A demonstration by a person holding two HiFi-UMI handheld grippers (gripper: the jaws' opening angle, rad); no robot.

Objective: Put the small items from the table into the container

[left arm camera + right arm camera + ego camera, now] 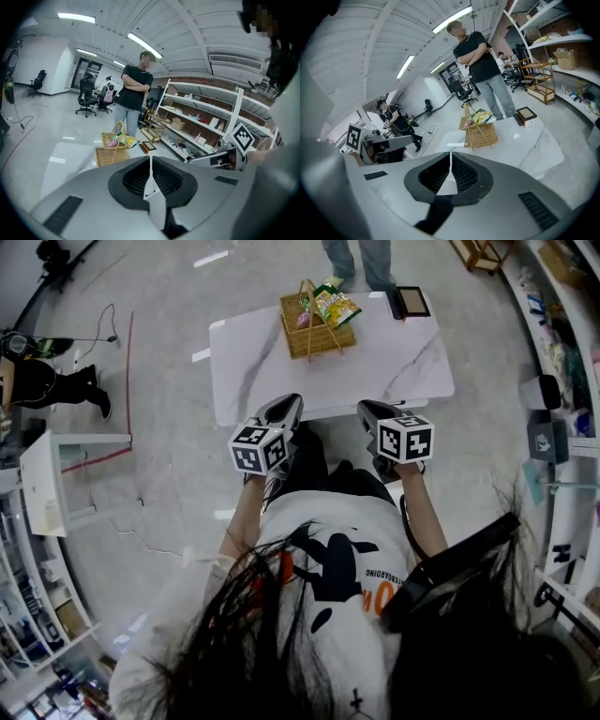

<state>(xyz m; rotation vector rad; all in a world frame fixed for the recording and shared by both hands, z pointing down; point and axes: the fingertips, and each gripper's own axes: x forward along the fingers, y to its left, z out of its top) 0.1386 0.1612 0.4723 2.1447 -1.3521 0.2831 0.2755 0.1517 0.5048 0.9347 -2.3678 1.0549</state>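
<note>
Gripper views, both tongs (150, 158) (450, 153) closed, empty

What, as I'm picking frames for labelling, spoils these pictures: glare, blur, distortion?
Head view: fisheye bends the shelves, hair hides the bottom, lamp glare streaks the floor. Left gripper view: dark corners, bright lamps, fairly sharp basket. Right gripper view: tilted, dark corners, curved table edge.
</note>
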